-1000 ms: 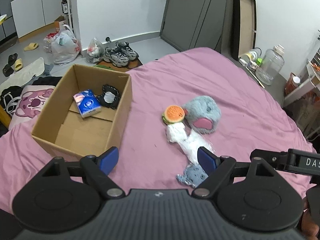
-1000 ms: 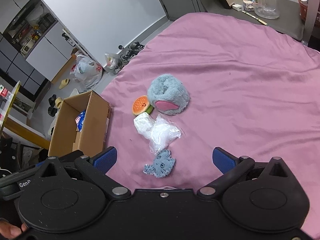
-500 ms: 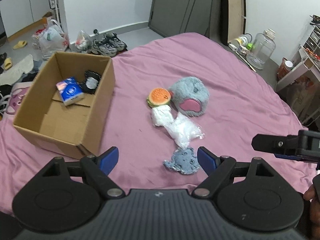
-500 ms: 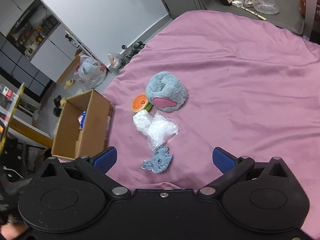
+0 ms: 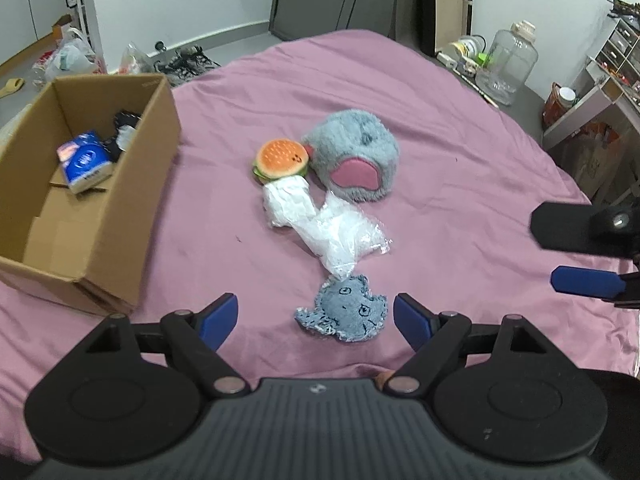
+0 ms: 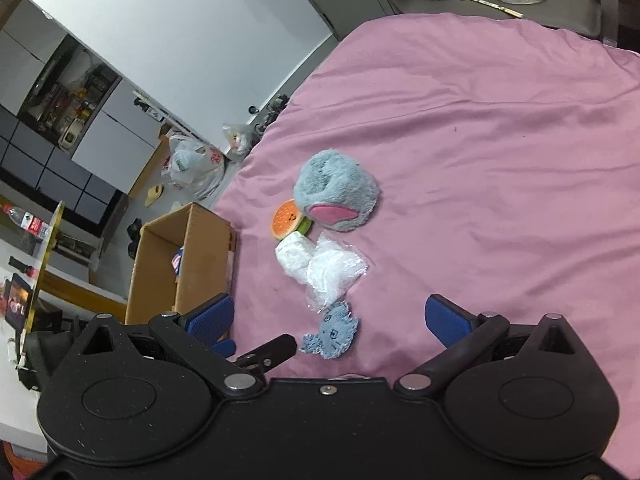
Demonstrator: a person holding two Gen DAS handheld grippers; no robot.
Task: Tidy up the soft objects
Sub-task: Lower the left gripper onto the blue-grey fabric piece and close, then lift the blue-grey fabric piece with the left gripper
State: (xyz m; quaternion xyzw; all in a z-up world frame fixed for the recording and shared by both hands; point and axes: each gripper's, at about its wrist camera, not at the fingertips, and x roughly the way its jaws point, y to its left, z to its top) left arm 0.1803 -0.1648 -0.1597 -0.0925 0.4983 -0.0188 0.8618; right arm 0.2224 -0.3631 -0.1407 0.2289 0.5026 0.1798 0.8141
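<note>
On the pink bedspread [image 5: 460,152] lie a small flat blue plush [image 5: 344,314] [image 6: 332,334], a clear bag of white stuffing [image 5: 340,236] [image 6: 328,276], a white wad [image 5: 286,200], a burger plush [image 5: 280,160] [image 6: 286,218] and a grey-blue fluffy plush with a pink patch [image 5: 354,156] [image 6: 336,196]. My left gripper [image 5: 316,314] stands open just above the small blue plush, which lies between its blue fingertips, untouched. My right gripper [image 6: 328,318] is open too, a little to the right of it, nothing held; its fingers [image 5: 584,282] show at the left wrist view's right edge.
An open cardboard box [image 5: 120,184] [image 6: 200,248] sits on the bed to the left, holding a blue tissue pack [image 5: 84,162] and a dark item. Beyond the bed are shoes, bags, a glass jar [image 5: 506,62] on a side table and shelves at right.
My left gripper has come down and forward toward the small blue plush, which now lies between its tips. The right gripper has shifted slightly and rolled. No object has moved.
</note>
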